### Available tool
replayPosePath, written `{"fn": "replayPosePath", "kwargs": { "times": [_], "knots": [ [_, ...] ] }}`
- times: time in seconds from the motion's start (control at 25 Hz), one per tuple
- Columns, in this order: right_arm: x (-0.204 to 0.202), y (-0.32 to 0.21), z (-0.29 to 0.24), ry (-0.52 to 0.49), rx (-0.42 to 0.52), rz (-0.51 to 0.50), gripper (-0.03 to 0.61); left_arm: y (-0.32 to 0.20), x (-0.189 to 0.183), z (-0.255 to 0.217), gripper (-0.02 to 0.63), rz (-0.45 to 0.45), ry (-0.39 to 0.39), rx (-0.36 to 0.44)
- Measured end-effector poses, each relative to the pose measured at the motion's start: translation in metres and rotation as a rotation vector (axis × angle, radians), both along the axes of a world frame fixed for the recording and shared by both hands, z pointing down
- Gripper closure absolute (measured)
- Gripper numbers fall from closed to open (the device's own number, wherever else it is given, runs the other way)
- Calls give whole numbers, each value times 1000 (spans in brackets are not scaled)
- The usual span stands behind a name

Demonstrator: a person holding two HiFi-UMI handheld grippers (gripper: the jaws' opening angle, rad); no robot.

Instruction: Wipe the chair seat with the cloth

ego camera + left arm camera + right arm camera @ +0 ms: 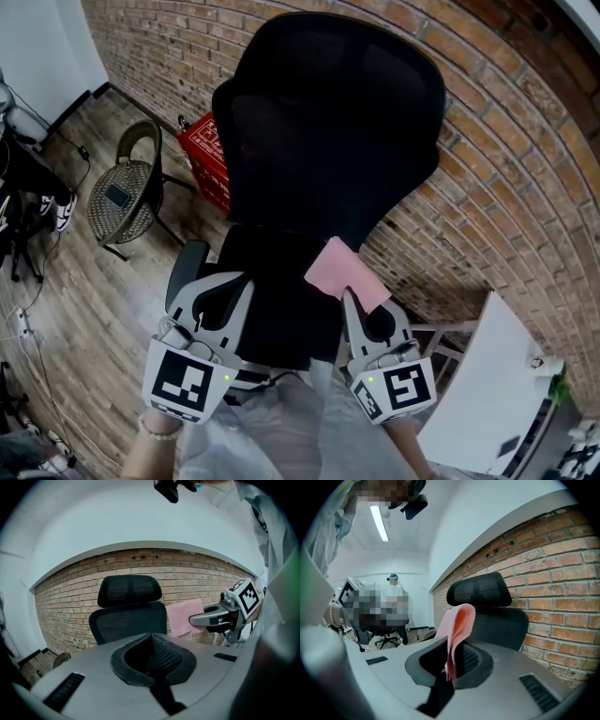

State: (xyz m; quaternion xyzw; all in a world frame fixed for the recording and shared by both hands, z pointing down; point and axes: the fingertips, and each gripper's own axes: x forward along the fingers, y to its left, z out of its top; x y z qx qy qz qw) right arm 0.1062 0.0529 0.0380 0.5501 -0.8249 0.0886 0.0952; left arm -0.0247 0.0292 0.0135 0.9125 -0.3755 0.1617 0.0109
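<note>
- The right claw [361, 305] is closed on the pink cloth [342, 272]. The right gripper view shows a fold of the fabric pinched between the two jaws, with the rest standing up above them in a loose loop.
- The left claw [220, 286] has its jaws together with nothing between them. In its own view the pads meet in front of the chair and no fabric shows there.
- The black chair seat [277, 309] lies directly below both claws in the head view. The left claw is over the seat's left edge and the right claw over its right edge.
- The cloth hangs near the seat's back right corner, in front of the lower right side of the mesh backrest [328, 122].
- In the left gripper view the cloth [184, 616] is upright in the air beside the backrest, sticking out of the right claw [206, 619]. It appears to be clear of the seat rather than lying on it.
- Judged from this, picking up the cloth is done and the wiping itself is not yet under way, since no part of the cloth looks pressed to the seat.
- What is left is bringing the cloth down flat onto the seat and working it across from edge to edge.
- A brick wall [506, 187] stands behind the chair, and a wicker chair [127, 187] is well apart on the wooden floor.
</note>
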Motion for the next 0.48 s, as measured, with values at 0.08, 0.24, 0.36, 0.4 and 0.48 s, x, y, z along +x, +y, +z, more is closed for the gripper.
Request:
{"fn": "replayPosePath", "kwargs": {
  "times": [0.08, 0.24, 0.36, 0.4, 0.48],
  "knots": [
    [0, 1, 0, -2, -1, 1, 528, 1, 2, 0, 595, 6, -1, 1],
    [2, 3, 1, 1, -4, -2, 528, 3, 6, 0, 595, 13, -3, 4],
    [2, 4, 2, 4, -7, -4, 528, 4, 6, 0, 595, 15, -4, 7],
    [2, 4, 2, 5, -8, -5, 528, 4, 7, 0, 595, 15, -5, 6],
    [2, 5, 2, 10, -10, -8, 528, 4, 7, 0, 595, 13, -3, 4]
  ]
}}
